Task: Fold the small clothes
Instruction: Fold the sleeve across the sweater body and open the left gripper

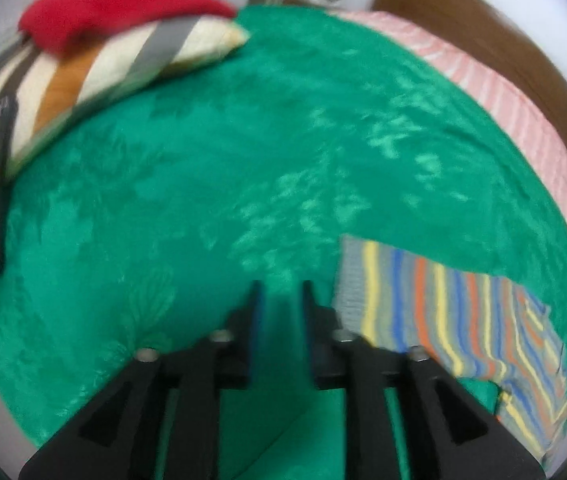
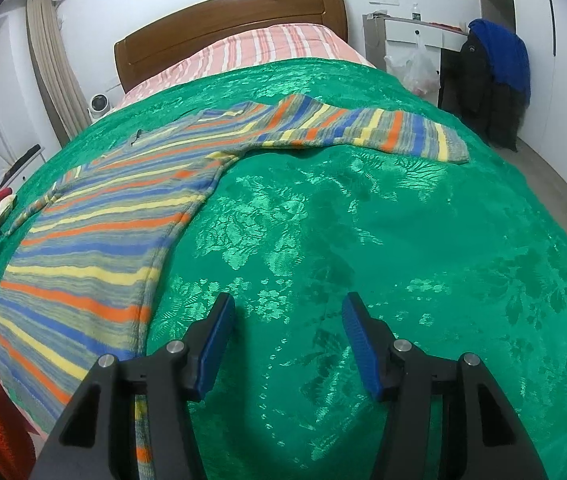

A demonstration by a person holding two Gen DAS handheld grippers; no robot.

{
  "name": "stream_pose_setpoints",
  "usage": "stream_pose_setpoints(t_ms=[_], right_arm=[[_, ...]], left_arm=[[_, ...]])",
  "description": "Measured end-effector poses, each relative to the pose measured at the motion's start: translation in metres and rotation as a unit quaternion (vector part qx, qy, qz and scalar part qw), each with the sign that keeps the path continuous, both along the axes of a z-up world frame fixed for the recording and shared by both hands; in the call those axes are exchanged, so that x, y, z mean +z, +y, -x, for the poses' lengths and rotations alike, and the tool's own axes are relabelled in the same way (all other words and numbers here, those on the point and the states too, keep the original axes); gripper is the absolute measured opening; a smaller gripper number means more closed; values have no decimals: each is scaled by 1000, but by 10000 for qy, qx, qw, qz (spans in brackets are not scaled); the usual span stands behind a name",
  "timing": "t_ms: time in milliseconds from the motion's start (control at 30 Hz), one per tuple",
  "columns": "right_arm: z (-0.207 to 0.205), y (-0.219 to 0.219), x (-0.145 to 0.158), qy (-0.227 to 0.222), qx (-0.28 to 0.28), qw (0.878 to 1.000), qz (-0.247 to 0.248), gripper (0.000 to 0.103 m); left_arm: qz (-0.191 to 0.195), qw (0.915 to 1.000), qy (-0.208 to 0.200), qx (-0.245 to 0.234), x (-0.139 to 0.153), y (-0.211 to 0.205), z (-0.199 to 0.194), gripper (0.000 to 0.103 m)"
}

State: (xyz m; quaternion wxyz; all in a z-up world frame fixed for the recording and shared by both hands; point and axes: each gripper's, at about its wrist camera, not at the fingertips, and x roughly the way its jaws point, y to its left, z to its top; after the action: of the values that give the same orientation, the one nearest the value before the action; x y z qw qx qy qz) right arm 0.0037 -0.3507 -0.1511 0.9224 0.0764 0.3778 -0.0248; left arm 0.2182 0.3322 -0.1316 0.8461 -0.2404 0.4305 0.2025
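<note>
Lying flat on the green bedspread point(image 2: 363, 240) is a striped sweater point(image 2: 95, 240), banded in blue, yellow, orange and grey. Seen from the right wrist, its body runs along the left part of the bed, and one sleeve point(image 2: 363, 130) stretches to the right across the bedspread, ending in a grey cuff. In the left wrist view a sleeve end point(image 1: 423, 304) of the same knit lies just right of the fingers (this view is blurred).

The left gripper point(image 1: 281, 292) points down at bare bedspread just beside that sleeve. Its jaws stand a narrow gap apart, with nothing between them and green cloth visible through the gap.

The right gripper point(image 2: 287, 308) hovers over bare bedspread to the right of the sweater's side edge. Its jaws stand wide apart, blue pads point(image 2: 219, 336) facing each other, and nothing is held.

Beyond the sweater, a pink striped sheet point(image 2: 259, 50) covers the head of the bed in front of a brown wooden headboard point(image 2: 223, 20). In the left wrist view a striped pillow point(image 1: 115, 68) sits at the far left corner of the bedspread, with a red garment point(image 1: 115, 8) on top of it. A dark jacket point(image 2: 479, 88) with a blue garment point(image 2: 503, 56) draped over it stands off the right side of the bed.
</note>
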Motion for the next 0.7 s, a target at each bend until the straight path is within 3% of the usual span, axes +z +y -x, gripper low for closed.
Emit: stream_pose_setpoints(t_ms=[133, 200, 267, 333, 533, 700], right_arm=[[-2, 3, -2, 26, 13, 10000, 34, 56], [-1, 4, -2, 29, 18, 10000, 68, 56], [-1, 4, -2, 31, 10, 9999, 99, 56], [1, 5, -1, 29, -8, 9999, 119, 56], [1, 6, -1, 30, -23, 9999, 144, 56], [1, 8, -1, 11, -2, 9998, 182, 56]], left_arm=[[-17, 9966, -205, -804, 8, -38, -21, 63], [-38, 9944, -50, -1053, -1, -52, -34, 71], [-128, 9937, 353, -1057, -22, -59, -42, 71], [-357, 9948, 652, -695, -38, -53, -38, 70], [-890, 9944, 534, -205, -27, -28, -6, 70], [-644, 9960, -22, -623, -1, -39, 30, 74]])
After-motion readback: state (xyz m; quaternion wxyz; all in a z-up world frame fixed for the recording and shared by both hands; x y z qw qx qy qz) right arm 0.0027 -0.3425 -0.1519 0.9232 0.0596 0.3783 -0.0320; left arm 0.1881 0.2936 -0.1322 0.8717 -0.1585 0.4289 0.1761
